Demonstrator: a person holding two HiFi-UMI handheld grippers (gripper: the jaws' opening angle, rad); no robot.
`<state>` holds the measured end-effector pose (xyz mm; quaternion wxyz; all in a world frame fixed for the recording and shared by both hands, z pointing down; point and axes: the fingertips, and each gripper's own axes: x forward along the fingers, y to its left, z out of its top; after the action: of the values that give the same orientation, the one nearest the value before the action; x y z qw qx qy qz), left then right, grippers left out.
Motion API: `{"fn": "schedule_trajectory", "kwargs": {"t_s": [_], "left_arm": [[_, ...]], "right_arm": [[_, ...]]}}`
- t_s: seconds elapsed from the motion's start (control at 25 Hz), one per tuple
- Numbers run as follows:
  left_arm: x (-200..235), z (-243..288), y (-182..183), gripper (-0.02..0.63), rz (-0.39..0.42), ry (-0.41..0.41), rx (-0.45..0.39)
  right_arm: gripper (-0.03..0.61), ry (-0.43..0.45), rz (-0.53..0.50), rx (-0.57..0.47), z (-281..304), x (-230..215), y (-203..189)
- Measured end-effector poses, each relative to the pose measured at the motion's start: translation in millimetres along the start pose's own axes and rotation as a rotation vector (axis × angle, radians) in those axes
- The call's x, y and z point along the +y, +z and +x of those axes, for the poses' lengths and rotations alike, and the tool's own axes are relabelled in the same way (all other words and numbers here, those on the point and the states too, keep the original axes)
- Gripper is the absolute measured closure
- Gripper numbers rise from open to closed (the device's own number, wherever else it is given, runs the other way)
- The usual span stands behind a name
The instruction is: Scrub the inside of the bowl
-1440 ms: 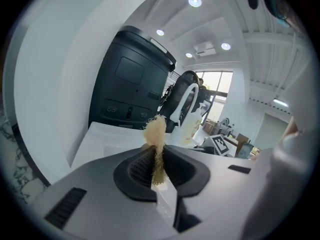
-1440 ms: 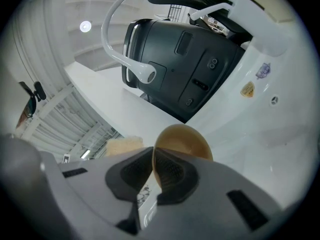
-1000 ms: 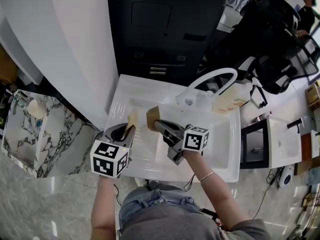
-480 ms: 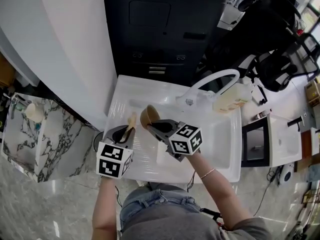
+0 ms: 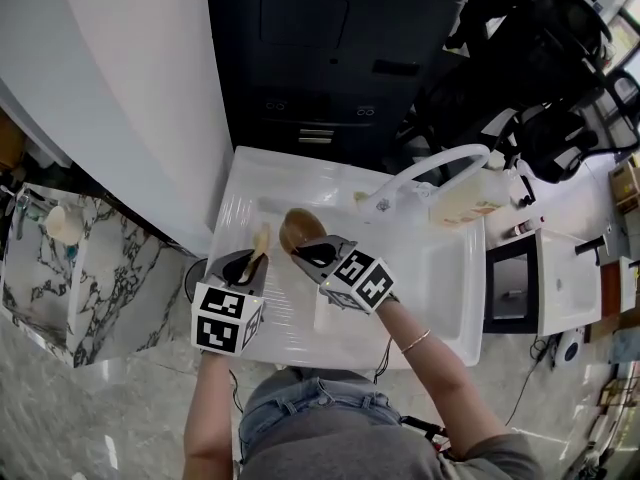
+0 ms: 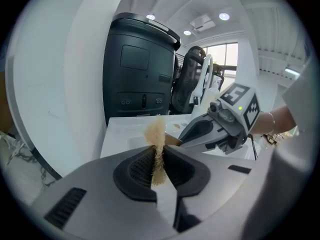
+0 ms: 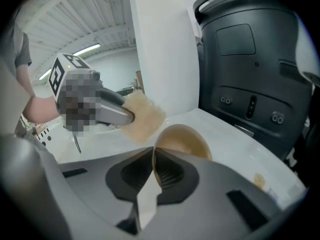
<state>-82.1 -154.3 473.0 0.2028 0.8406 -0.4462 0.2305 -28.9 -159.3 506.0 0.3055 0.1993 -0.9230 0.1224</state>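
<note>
White moulded sink [image 5: 440,288] fills the centre of the head view, with a dark appliance [image 5: 320,58] along the top and a marbled surface [image 5: 60,278] at the left edge. Your left gripper [image 5: 250,265] pinches a tan scrubber [image 5: 262,240]. Your right gripper [image 5: 308,253] is clamped on the rim of the brown bowl [image 5: 300,228], tilted over the sink's left half, just beside the scrubber. 1 curved tap [image 5: 440,163] arches at the upper right.

Two tools: left tool [image 5: 252,261], right tool [image 5: 312,252]. One bowl [image 5: 300,228], brown. One scrub pad [image 5: 262,240], tan. One arched faucet [image 5: 437,162], back edge of worktop [image 5: 300,180]. One bottle [image 5: 466,204], back right corner. One sink basin [image 5: 440,273].
</note>
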Motion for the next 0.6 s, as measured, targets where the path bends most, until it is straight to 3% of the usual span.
{"fn": "schedule_trajectory", "kwargs": {"t_s": [0.44,0.6], "left_arm": [[10.5,14.6,-5.4,0.568,-0.019,-0.004,0.026],[15.2,18.2,-6.3,0.568,-0.032,-0.005,0.029]], "right_arm": [[0.557,-0.028,-0.335,0.244,27.0,-1.5,-15.9],[0.557,-0.012,-0.398,0.299,34.6,-1.5,-25.8]]}}
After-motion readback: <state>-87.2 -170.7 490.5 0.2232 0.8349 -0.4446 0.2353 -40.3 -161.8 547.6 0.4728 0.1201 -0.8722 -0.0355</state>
